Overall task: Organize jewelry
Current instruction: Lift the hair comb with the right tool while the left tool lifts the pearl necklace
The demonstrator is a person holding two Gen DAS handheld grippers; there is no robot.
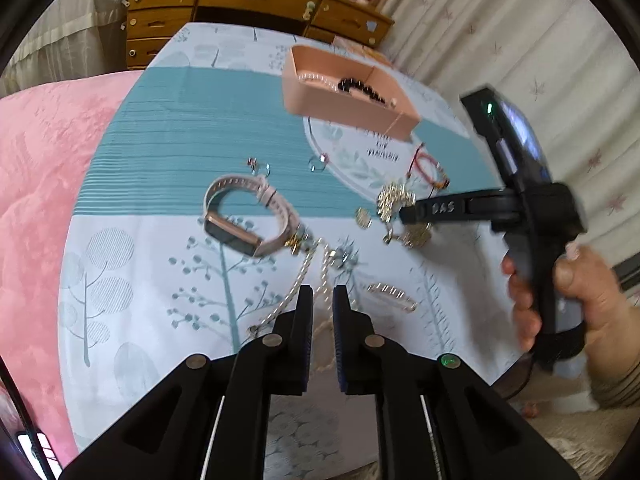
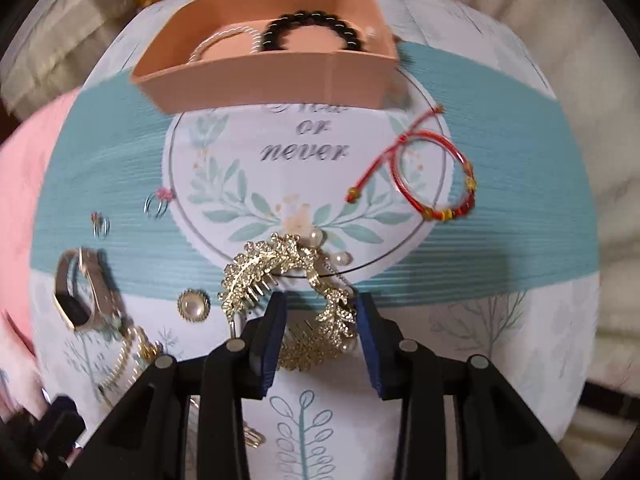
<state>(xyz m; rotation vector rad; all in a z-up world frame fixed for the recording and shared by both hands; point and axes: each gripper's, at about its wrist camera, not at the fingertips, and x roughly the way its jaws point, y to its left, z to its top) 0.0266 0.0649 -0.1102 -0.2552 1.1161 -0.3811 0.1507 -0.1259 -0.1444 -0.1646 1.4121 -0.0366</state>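
Note:
A pink tray [image 1: 320, 102] [image 2: 280, 80] at the far side of the table holds a black bead bracelet [image 2: 308, 30] and a thin silver bracelet [image 2: 224, 42]. Loose jewelry lies nearer: a gold leaf hair comb [image 2: 280, 276] [image 1: 394, 198], a red cord bracelet [image 2: 436, 176] [image 1: 426, 166], a pearl brooch [image 2: 193, 305], a pink-strap watch [image 1: 248, 216] [image 2: 80, 292], a pearl necklace [image 1: 308, 264]. My right gripper [image 2: 320, 308] [image 1: 404, 214] is open, its fingers either side of the hair comb. My left gripper [image 1: 322, 296] is nearly closed and empty, above the pearl necklace.
Two small rings [image 1: 260, 166] [image 1: 318, 162] lie on the teal band of the tablecloth. A gold clip [image 1: 394, 294] lies right of the left gripper. A pink blanket [image 1: 36, 200] is to the left, a wooden drawer chest [image 1: 240, 4] behind, curtains to the right.

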